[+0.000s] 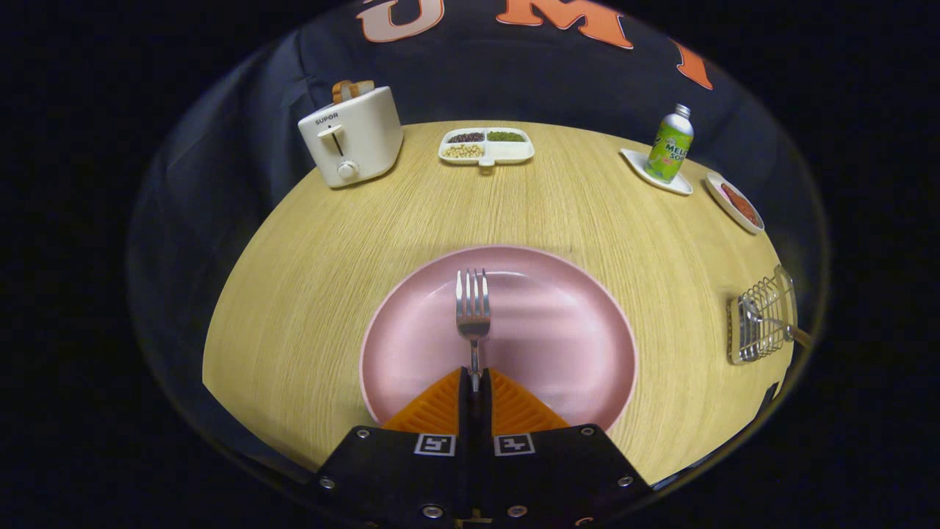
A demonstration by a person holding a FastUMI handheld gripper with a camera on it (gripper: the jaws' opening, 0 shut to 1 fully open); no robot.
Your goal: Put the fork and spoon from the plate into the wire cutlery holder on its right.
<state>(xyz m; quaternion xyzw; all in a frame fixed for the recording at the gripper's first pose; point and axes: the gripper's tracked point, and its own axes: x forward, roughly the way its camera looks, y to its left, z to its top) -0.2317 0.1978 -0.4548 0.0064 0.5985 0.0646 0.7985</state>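
Observation:
A pink plate (558,330) lies on the wooden table just ahead of my fingers. A steel fork (474,308) points away from me over the plate's middle, tines far. Its thin handle runs back between my fingertips, and my gripper (474,378) is shut on it. Whether the fork rests on the plate or hangs just above it I cannot tell. The wire cutlery holder (760,319) stands to the right of the plate near the table's edge. A spoon (771,319) sits in it, handle sticking out to the right.
A white toaster (352,139) with bread stands at the far left. A divided dish of beans (486,145) sits at the far middle. A green bottle (670,143) on a white coaster and a small dish (736,202) stand at the far right.

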